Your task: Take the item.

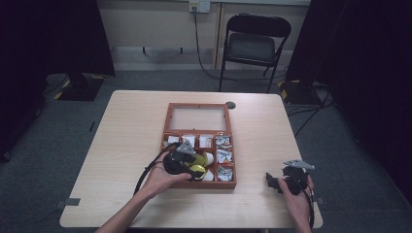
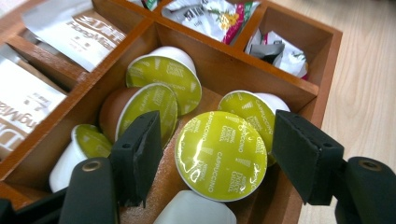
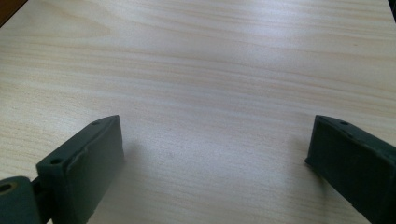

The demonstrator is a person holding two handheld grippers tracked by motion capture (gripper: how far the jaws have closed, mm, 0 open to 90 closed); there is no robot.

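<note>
Centre the spread left gripper (image 2: 219, 161) on the capsule (image 2: 220, 155) at lower centre, pinch its rim evenly, lift clear of the box (image 2: 327, 56); leave the spread right gripper (image 3: 215, 158) idle.

Five green-lidded capsules (image 2: 220, 155) lie in one wooden box (image 2: 299, 95), plus one white capsule body (image 2: 196, 210)

Studio-like room: black curtains (image 1: 48, 34), folding chair (image 1: 252, 46).
</note>
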